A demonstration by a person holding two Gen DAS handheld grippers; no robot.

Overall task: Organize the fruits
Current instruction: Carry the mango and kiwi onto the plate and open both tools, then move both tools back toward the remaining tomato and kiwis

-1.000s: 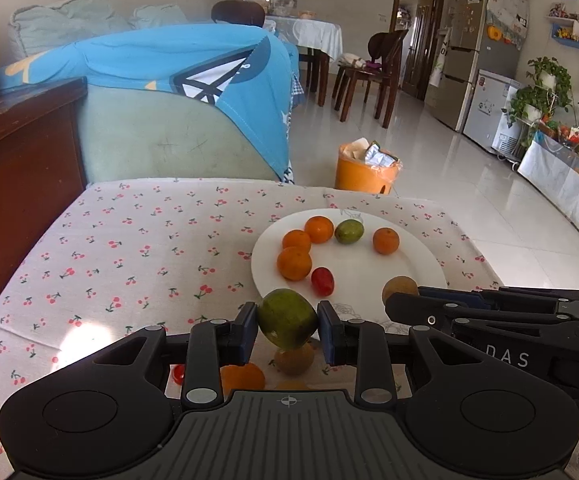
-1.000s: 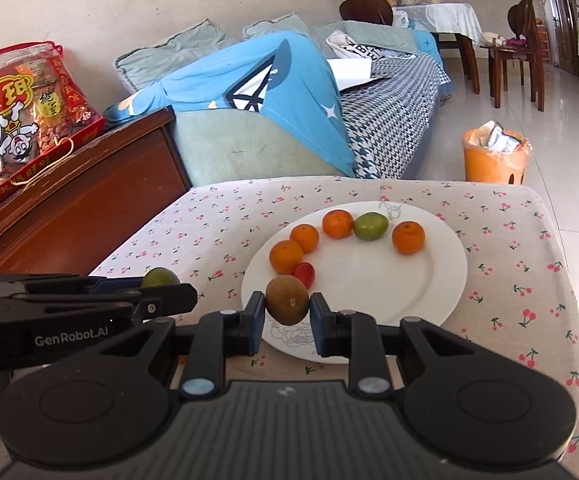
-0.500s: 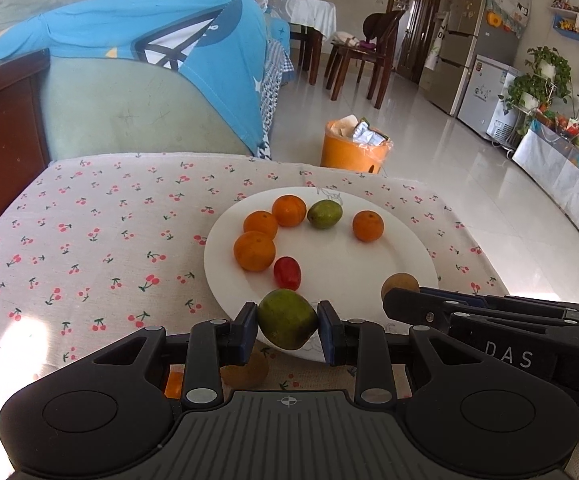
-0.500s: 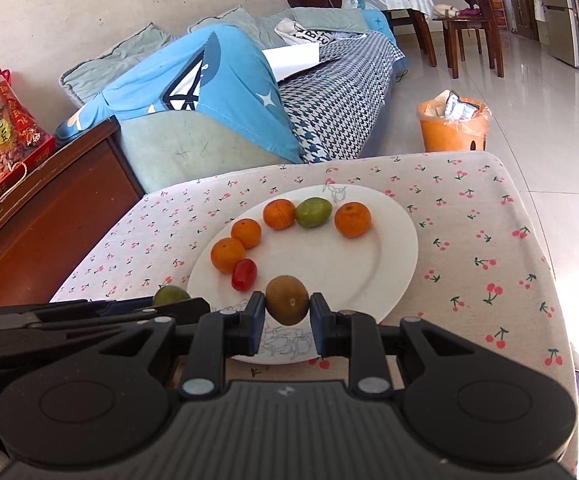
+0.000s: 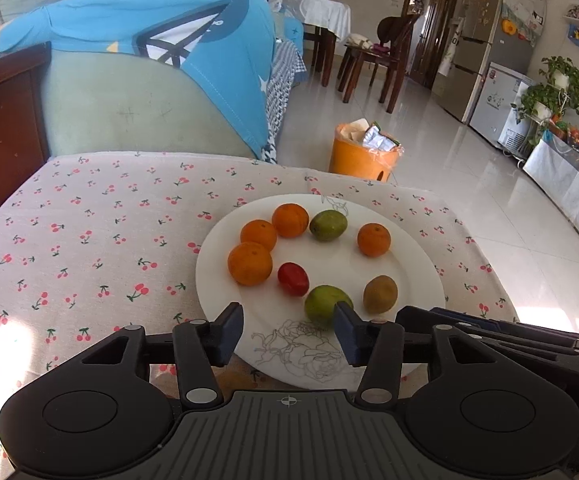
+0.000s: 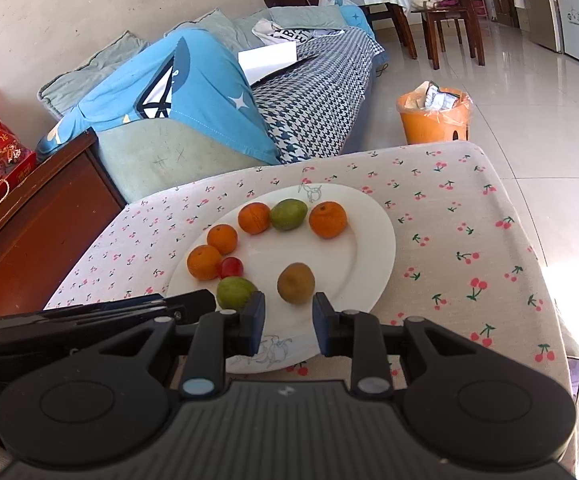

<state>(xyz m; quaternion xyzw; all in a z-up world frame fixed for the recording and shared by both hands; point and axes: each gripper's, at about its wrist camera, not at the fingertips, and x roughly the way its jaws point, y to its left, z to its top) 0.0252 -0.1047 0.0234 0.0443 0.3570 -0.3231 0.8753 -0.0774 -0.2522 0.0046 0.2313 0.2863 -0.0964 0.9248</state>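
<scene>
Behind the cherry-print tablecloth (image 5: pixel 89 240) there's a green sofa (image 5: pixel 129 116) at 11 o'clock with a blue blanket (image 5: pixel 193 40) thrown over it. Orange trash bin (image 5: pixel 359 156) full of wrappers sits on the shiny tile floor around 1 o'clock, dining chair (image 5: pixel 385 64) further back, fridge (image 5: pixel 485 32) and potted plants (image 5: pixel 549 92) at 2.

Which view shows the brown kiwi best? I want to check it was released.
The right wrist view: the kiwi lies whole on the white plate, just beyond the right gripper, clear of its opening fingers. The left wrist view shows it whole too, off-centre beside the green mango.
</scene>
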